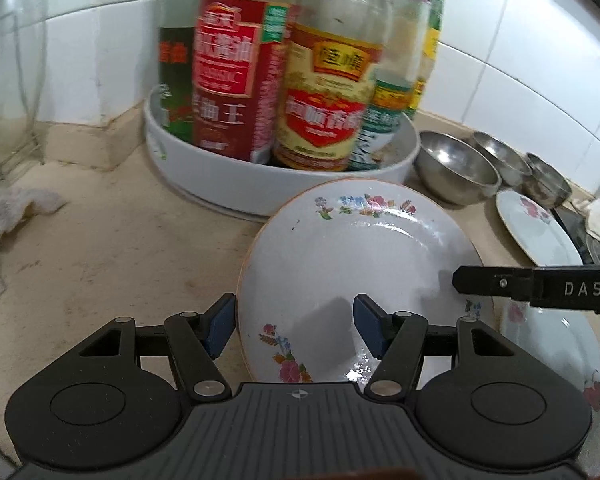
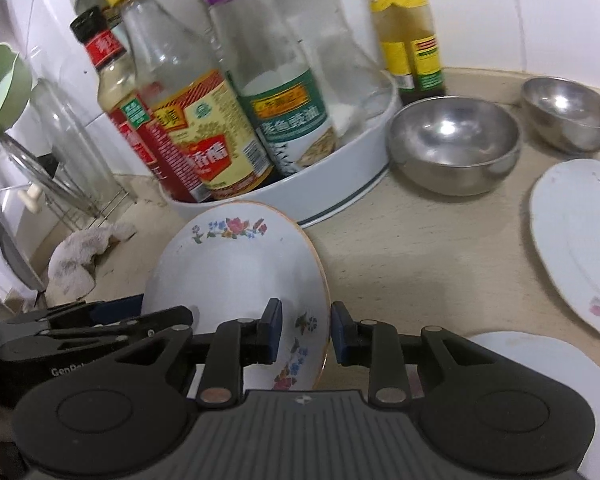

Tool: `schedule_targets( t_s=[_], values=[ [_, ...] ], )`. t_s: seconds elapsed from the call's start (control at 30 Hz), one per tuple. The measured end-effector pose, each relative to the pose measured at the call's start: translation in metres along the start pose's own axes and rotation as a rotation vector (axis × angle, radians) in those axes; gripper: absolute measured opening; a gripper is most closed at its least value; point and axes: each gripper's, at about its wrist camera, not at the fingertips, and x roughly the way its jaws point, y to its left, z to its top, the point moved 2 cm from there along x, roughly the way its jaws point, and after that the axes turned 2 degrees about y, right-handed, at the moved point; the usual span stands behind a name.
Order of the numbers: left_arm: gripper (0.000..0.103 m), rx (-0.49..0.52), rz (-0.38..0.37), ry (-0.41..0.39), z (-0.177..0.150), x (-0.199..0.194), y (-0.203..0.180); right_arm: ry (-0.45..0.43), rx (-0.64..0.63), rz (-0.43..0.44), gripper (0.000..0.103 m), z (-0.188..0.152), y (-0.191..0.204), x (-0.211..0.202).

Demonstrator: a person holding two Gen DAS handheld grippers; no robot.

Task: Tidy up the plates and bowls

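Though "DAS"-marked right claw (image 2: 302, 332) tight on floral plate (image 2: 236, 264) — left claw (image 1: 296, 328) half-open, astride rim.

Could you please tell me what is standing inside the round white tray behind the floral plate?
The round white tray holds a cluster of upright sauce bottles, mostly labelled glass. How many stand at the back, and the tray floor under them, cannot be seen because the front bottles cover them.

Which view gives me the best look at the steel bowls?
The right wrist view. The nearest steel bowl sits large and whole beside the white tray, with a second bowl clear behind it. The left wrist view shows three bowls small and bunched at the right, partly overlapping each other.
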Motion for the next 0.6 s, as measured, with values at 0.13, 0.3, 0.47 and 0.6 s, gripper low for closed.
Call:
schedule_targets(
  t_s=[0.13,0.3,0.47,0.6],
  values=[
    [0.069,0.015,-0.029,0.031,-0.002,0.011,-0.005,0.01,0.038,-0.034,0.026,-0.003,-0.011,0.001],
    [0.069,0.033,-0.052,0.041,-0.005,0.012,-0.002,0.05,0.072,-0.037,0.025,-0.008,-0.02,0.009],
    [0.074,0.137,-0.015,-0.003,-0.027,0.0,0.002,0.07,0.043,-0.007,0.025,-0.009,-0.023,0.009],
    [0.079,0.164,-0.063,-0.04,-0.044,-0.012,0.004,0.083,0.024,0.01,0.025,-0.006,-0.025,0.012]
  ],
)
